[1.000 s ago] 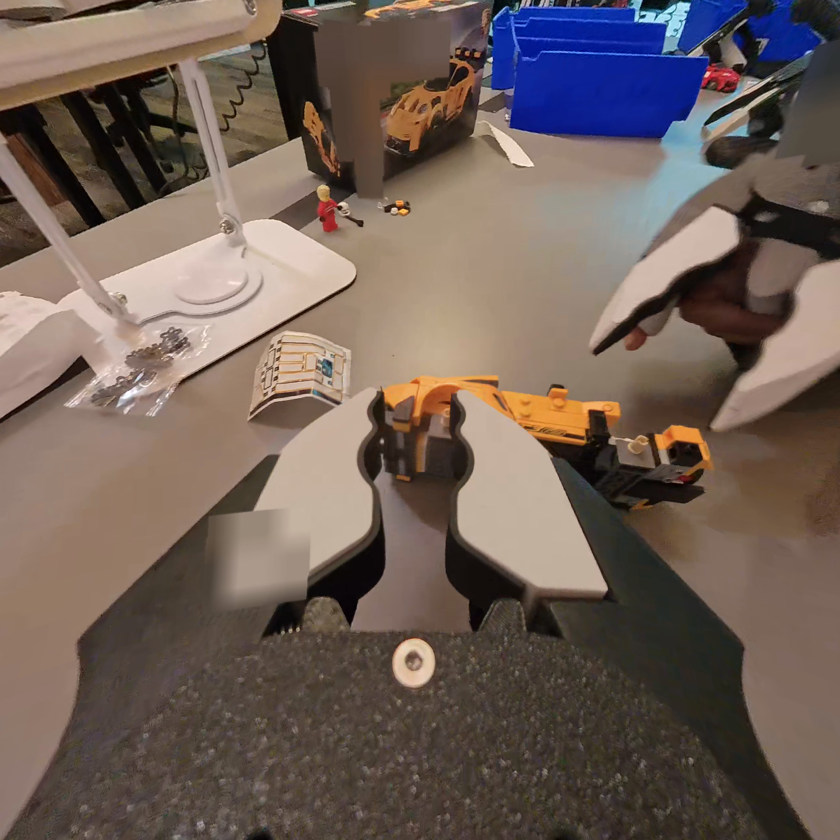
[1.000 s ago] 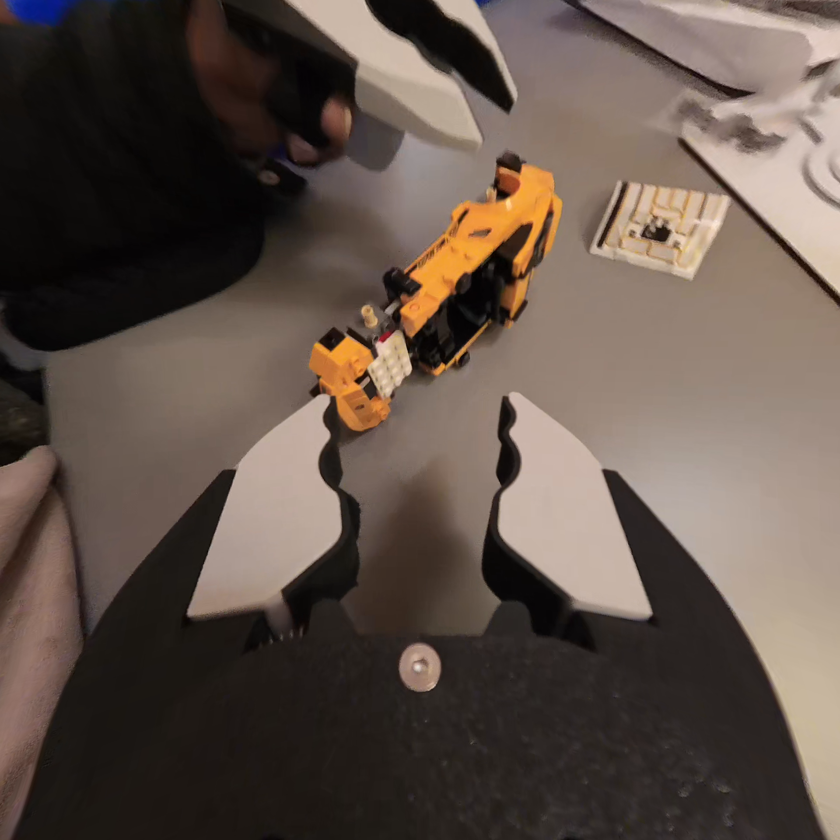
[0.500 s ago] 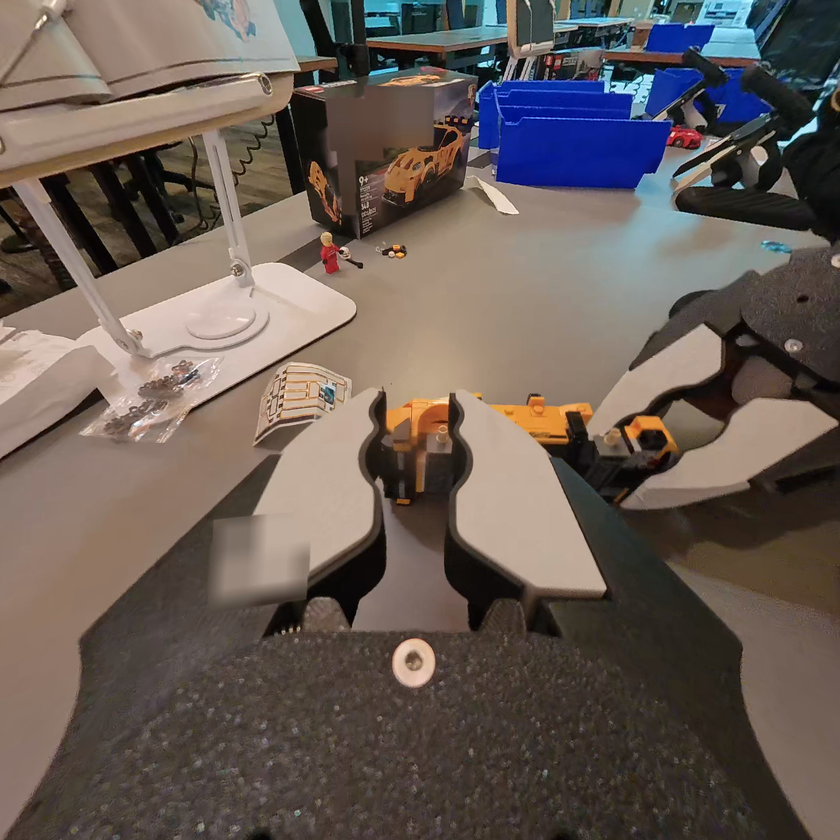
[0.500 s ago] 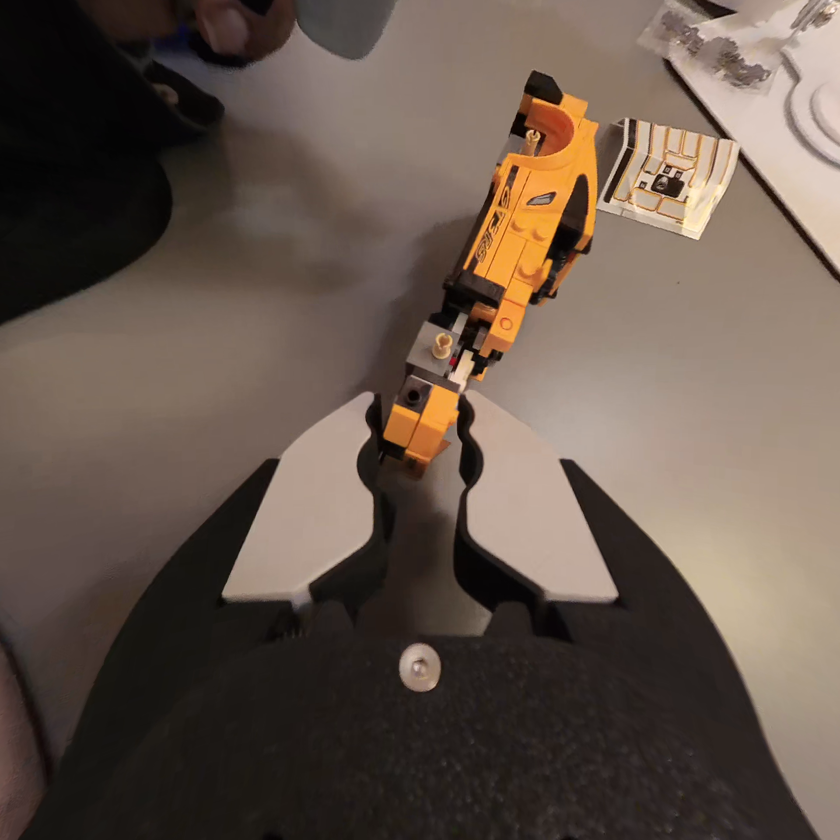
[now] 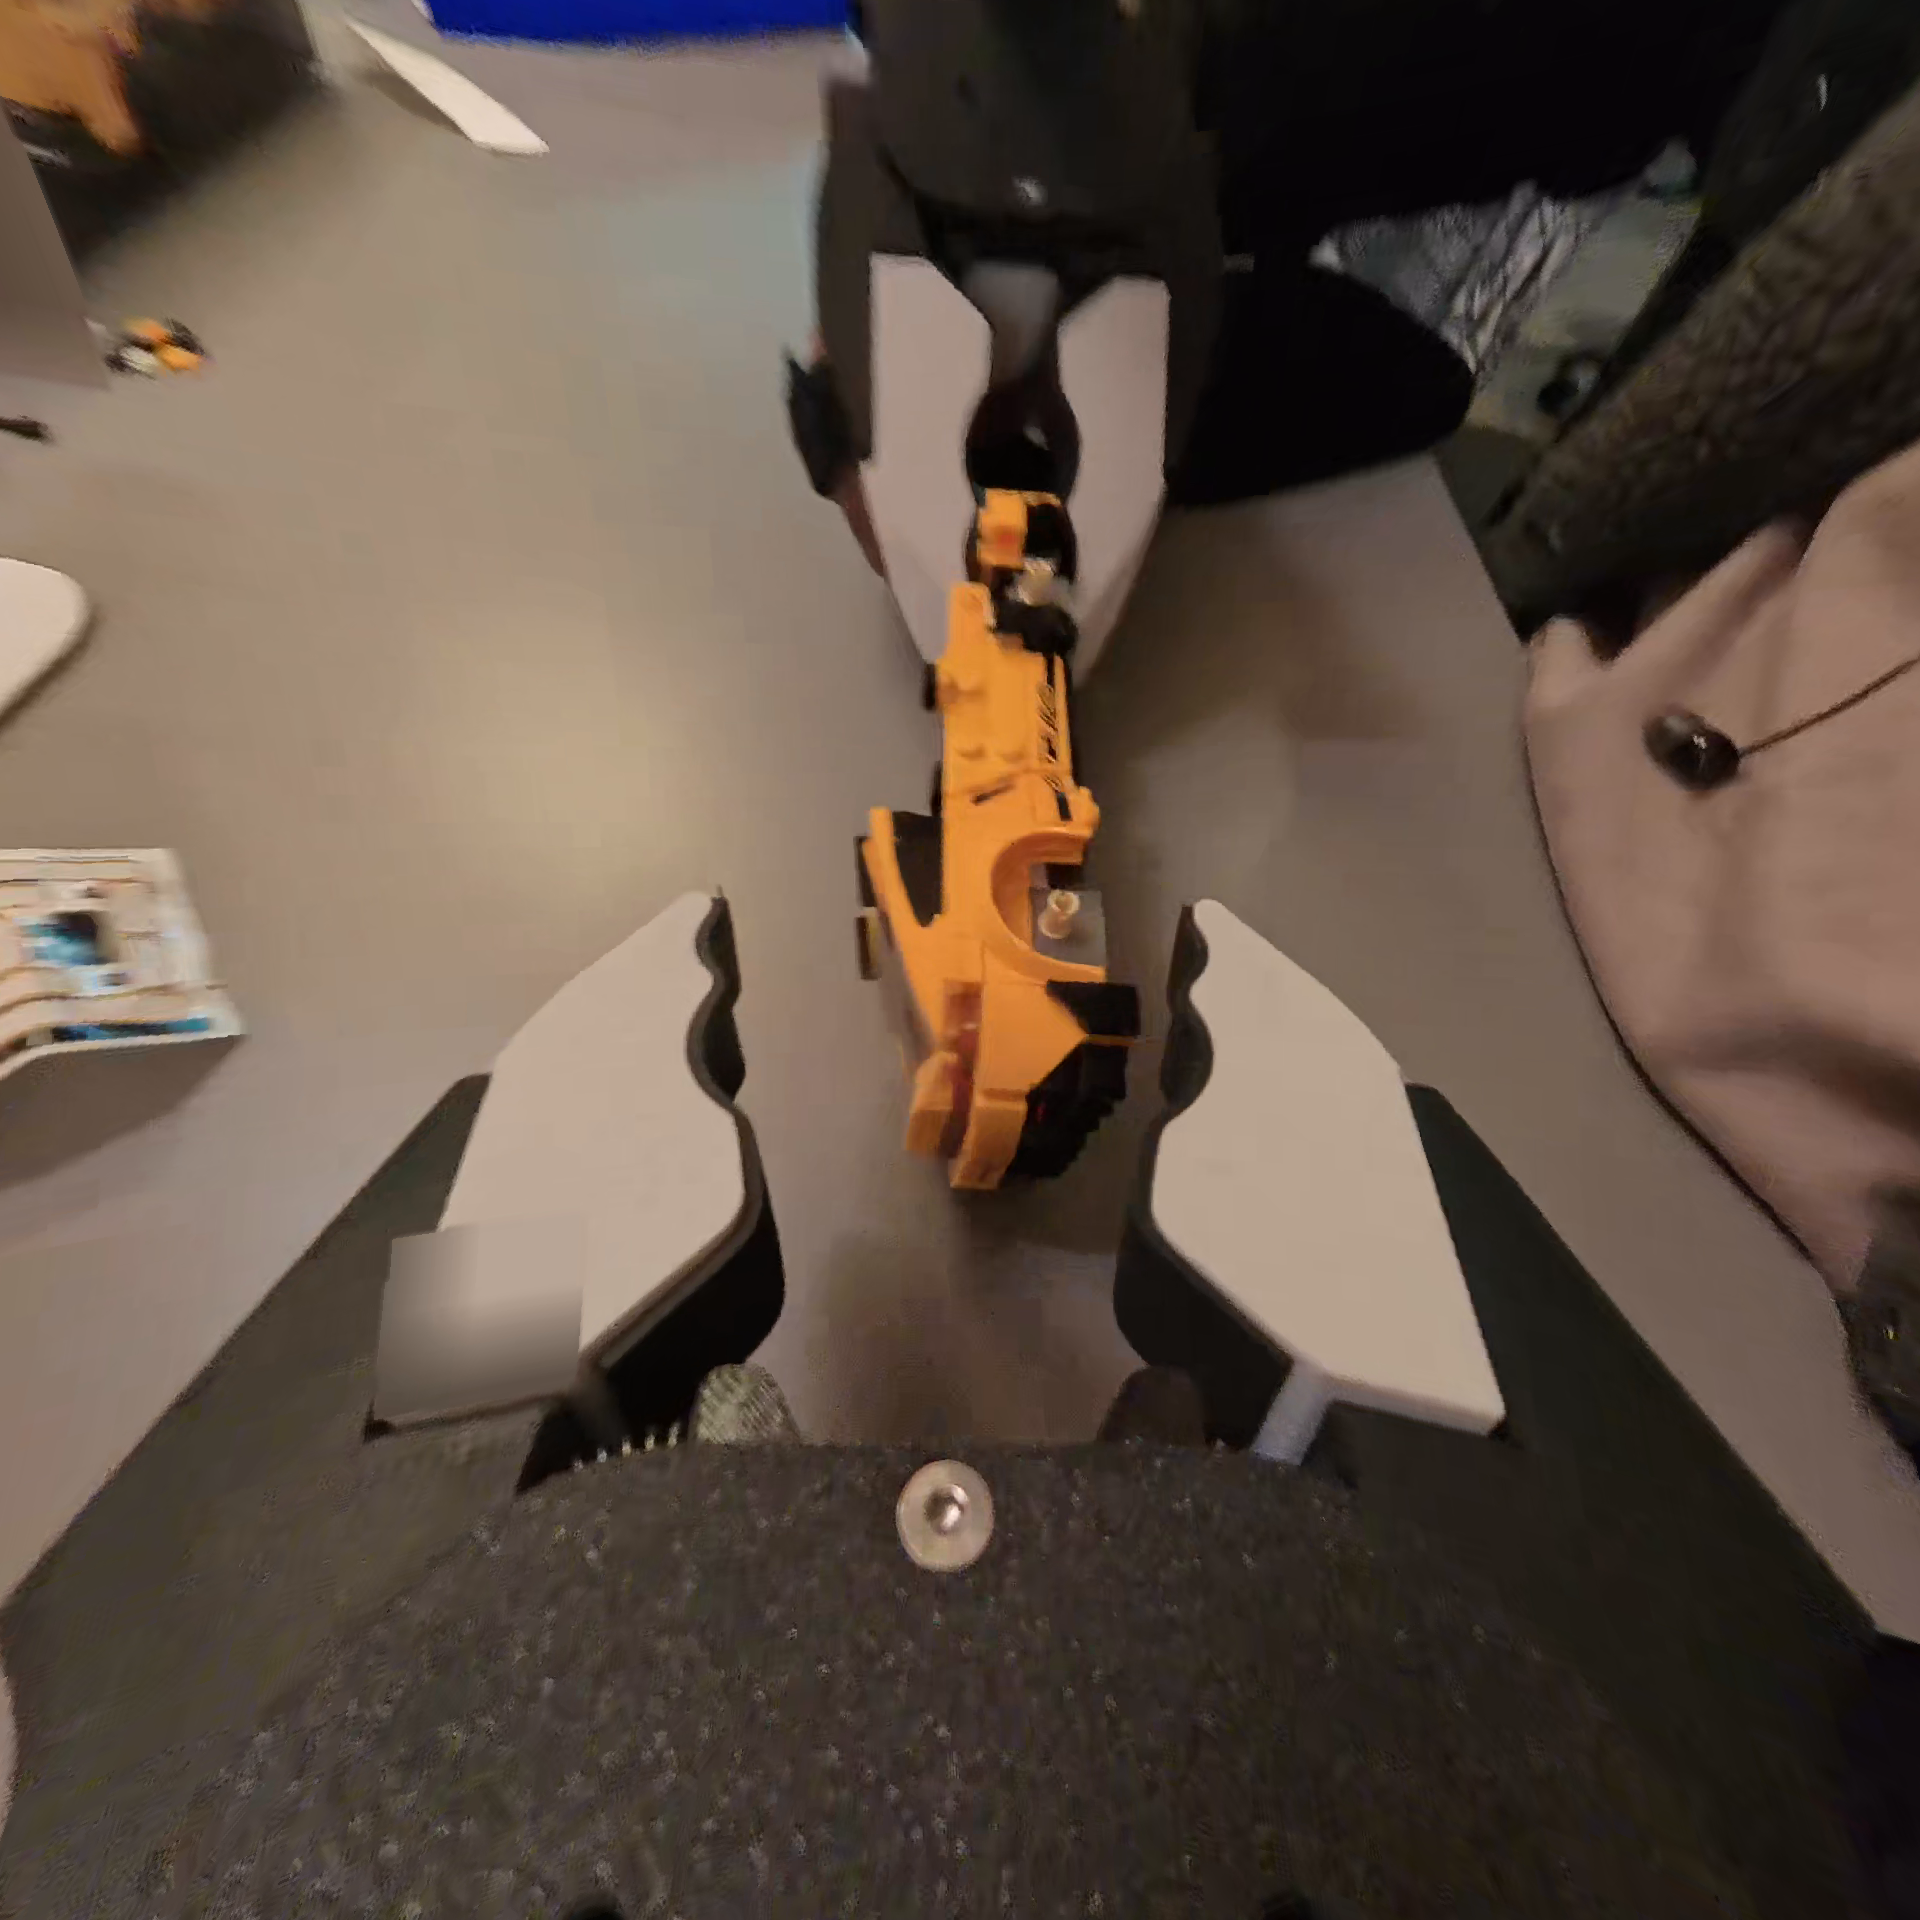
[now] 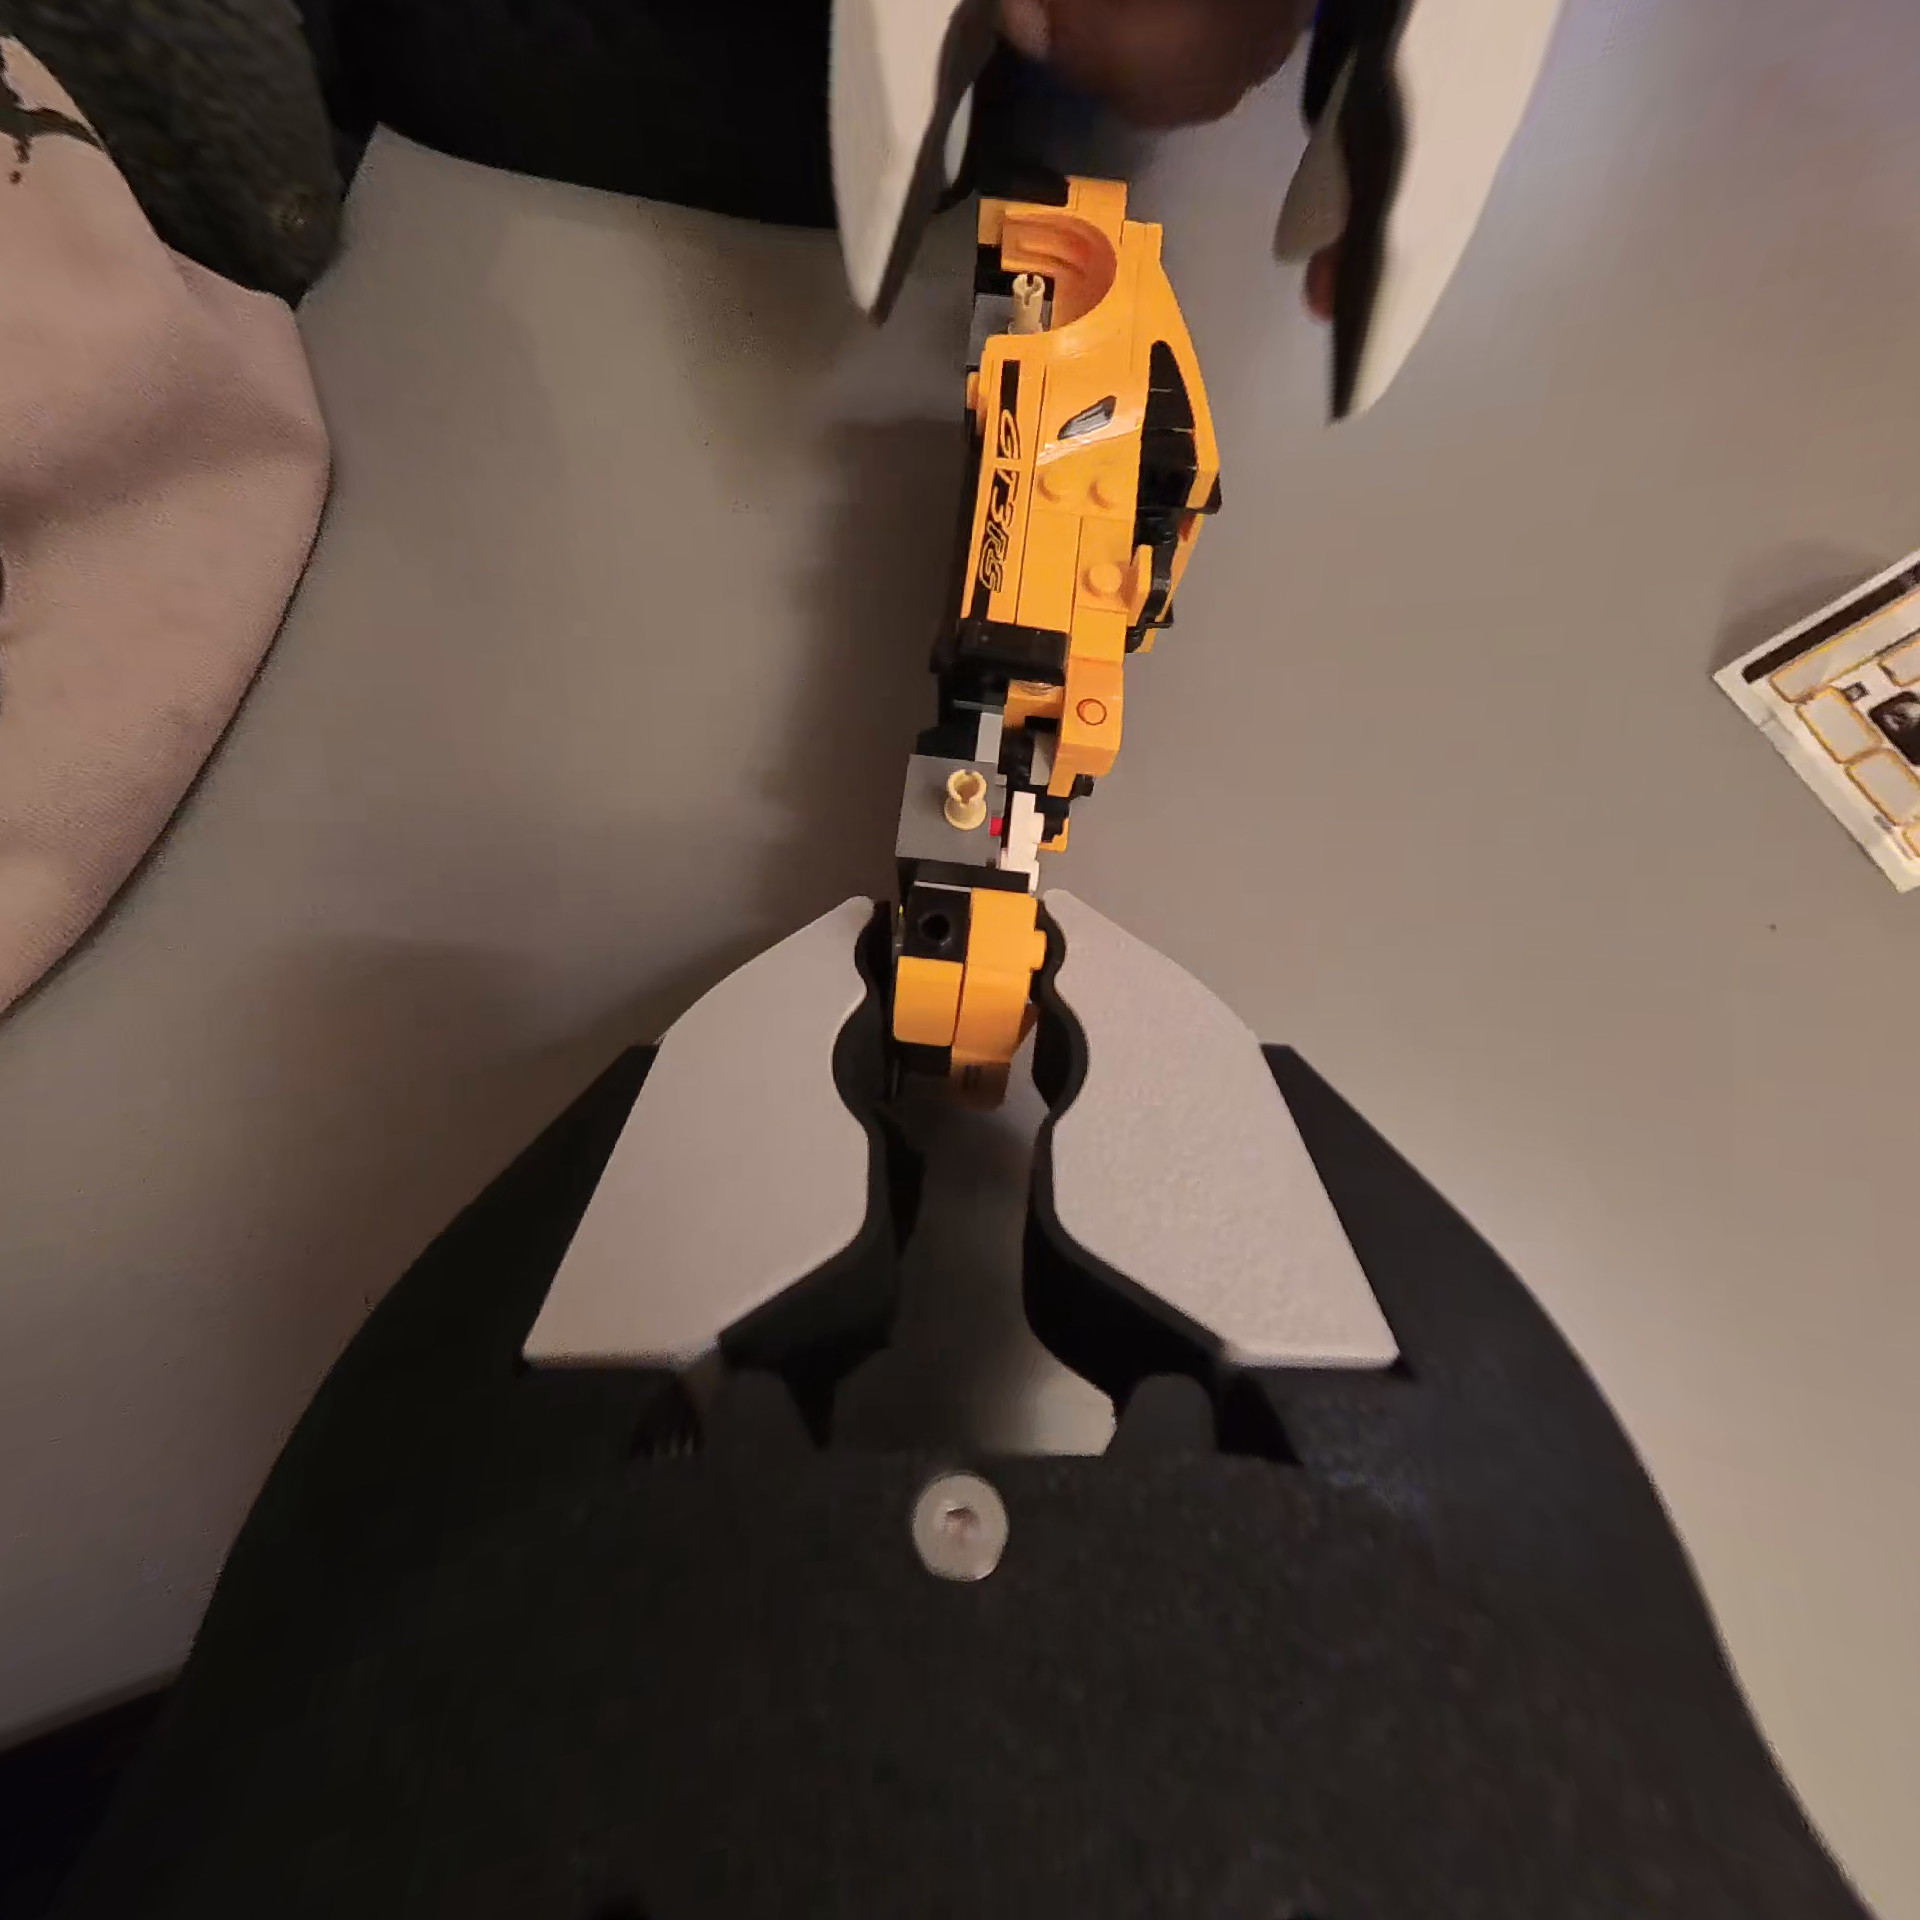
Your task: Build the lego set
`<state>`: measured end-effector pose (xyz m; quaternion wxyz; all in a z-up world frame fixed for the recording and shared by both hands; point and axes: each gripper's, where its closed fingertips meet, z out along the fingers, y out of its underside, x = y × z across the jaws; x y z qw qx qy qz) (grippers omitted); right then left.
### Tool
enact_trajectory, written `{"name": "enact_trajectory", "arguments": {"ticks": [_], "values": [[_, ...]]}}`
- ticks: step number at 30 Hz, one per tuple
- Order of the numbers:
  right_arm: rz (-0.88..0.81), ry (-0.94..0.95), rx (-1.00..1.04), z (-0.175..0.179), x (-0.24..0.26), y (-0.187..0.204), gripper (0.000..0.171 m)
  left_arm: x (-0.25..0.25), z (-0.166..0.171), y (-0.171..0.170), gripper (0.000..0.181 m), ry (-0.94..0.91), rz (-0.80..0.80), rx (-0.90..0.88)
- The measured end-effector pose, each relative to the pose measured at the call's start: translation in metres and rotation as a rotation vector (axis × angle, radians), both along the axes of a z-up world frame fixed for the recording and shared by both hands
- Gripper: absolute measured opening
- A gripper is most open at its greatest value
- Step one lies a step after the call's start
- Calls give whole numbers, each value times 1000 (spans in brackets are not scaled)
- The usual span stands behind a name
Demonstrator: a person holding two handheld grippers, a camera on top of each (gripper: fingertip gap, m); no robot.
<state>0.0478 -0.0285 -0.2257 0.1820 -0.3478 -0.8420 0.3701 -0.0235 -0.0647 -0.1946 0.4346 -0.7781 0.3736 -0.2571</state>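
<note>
Two close wrist views facing each other, sharing the lego car [image 5: 1003,894] [image 6: 1070,520]

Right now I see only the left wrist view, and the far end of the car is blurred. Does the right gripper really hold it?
Observer: Yes. The right wrist view shows the right gripper shut on the car, on its orange nose.
Operator: Is something close in front of that gripper?
Observer: A tan pin stands on a grey block just past its fingertips, free of them.
Operator: And my left gripper, seen from there?
Observer: The left gripper is open, with one finger on each side of the rear wheel arch.
</note>
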Motion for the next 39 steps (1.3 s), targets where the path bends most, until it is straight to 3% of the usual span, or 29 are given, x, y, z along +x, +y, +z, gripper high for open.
{"name": "enact_trajectory", "arguments": {"ticks": [5,10,14,22,25,39], "values": [[-80,-22,-2,2,-2,9,32,13,-19,0,60,102,-8,4],[-197,63,66,38,-1,13,39,14,-19,3,53,104,57,6],[-210,105,182,52,-9,-2,31,13,-19,5,48,125,124,-14],[-193,170,468,42,-15,-17,17,16,-19,1,47,58,230,-176],[-219,192,490,43,-16,-14,9,19,-18,-1,47,18,246,-223],[-269,293,575,42,-14,-16,8,20,-17,-1,47,10,270,-245]]}}
